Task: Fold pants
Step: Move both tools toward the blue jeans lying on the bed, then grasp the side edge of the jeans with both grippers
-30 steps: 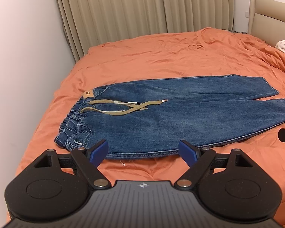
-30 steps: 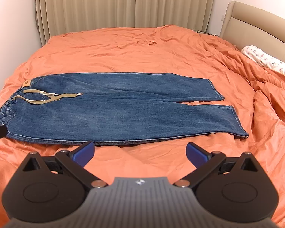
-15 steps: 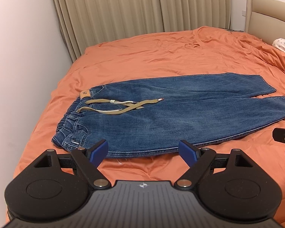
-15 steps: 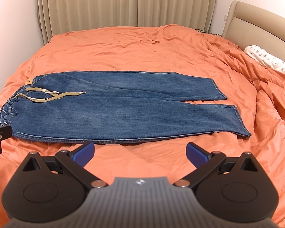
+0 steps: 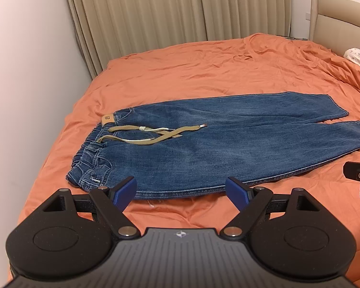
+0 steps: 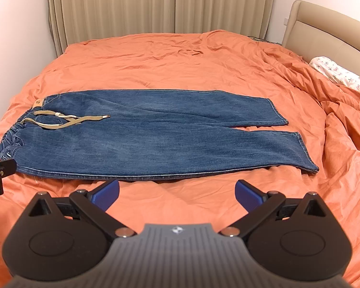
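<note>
A wide bed covered in a rumpled orange sheet (image 6: pixel 180 55) fills both views, backed by beige pleated curtains (image 6: pixel 156 4) and a padded beige headboard (image 6: pixel 324 28) at the right. On the sheet, the blue denim pants (image 6: pixel 156 139) are laid flat and full length, with the elastic waistband (image 5: pixel 88 158) toward the left and the two leg hems (image 6: pixel 297 144) toward the right, the legs side by side and only slightly parted at the ends. A tan woven drawstring (image 5: pixel 156 134) is trailed loosely across the upper front.

No fold is yet made; the step in hand is judged to be the approach to the near long edge. The left gripper (image 5: pixel 181 189) is held just short of that edge by the waistband, its blue-padded fingers (image 5: pixel 124 189) spread wide and empty. The right gripper (image 6: pixel 177 192) is likewise held apart from the cloth near mid-leg, fingers spread and holding nothing.

Next, the near edge would need to be pinched at both points and carried over the far leg.

No containers are seen.
</note>
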